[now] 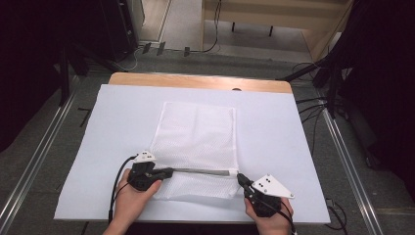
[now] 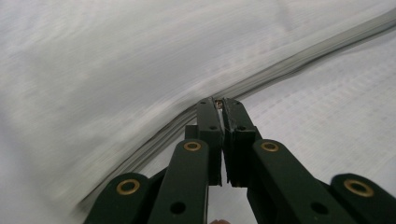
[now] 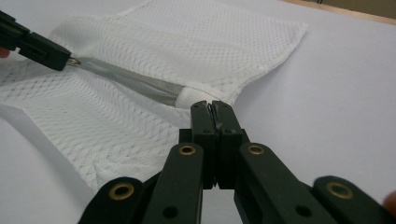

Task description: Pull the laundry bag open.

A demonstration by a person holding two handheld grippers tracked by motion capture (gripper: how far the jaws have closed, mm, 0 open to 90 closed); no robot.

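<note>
A white mesh bag lies flat on the white table cover, and a grey zipper runs across its near part. My left gripper is at the zipper's left end, shut on the small metal zipper pull. My right gripper is at the zipper's right end. It is shut on the bag's white fabric end beside the zipper. In the right gripper view my right gripper points along the zipper toward my left gripper. The zipper line is pulled straight between the two.
The cover leaves a strip of the wooden table bare at the far edge. Metal rails run along the floor on both sides. Cables and dark stands sit beyond the right and left far corners.
</note>
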